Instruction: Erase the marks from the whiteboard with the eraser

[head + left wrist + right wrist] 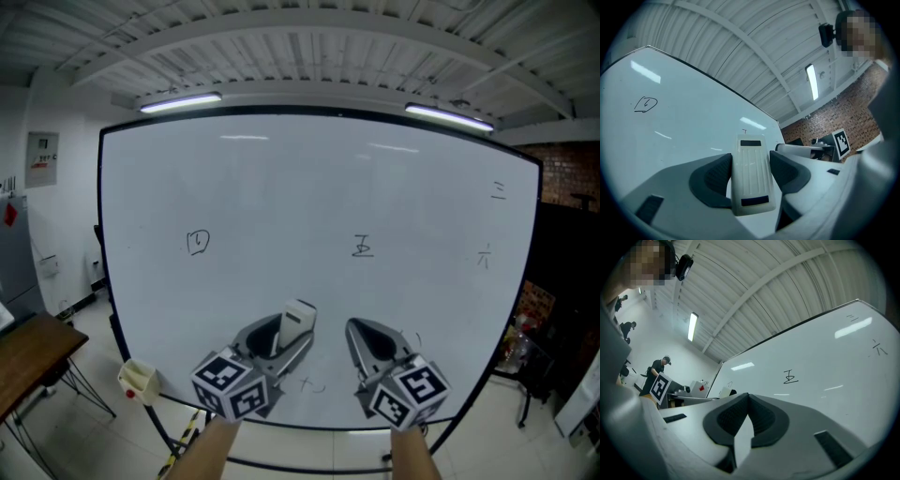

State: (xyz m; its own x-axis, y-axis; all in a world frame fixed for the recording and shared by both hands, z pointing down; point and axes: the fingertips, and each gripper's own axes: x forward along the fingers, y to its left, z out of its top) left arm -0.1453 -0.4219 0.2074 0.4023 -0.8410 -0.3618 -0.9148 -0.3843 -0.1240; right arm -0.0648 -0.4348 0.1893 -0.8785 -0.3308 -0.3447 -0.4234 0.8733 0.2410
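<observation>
"Eraser point(297, 323), where is it?"

"Pinched by its long sides in the left gripper point(279, 342). Its long axis runs out along the jaws toward the whiteboard point(281, 169), low and near the centre."

"And the right gripper point(375, 345)?"

"Jaws pressed together, empty, just beside the left."

"Which marks are closest?"

"A faint scribble point(314, 384) sits just below the eraser. The boxed mark point(198, 242) is up and left, another mark point(363, 247) up and right. Whether the eraser touches the board cannot be told."
</observation>
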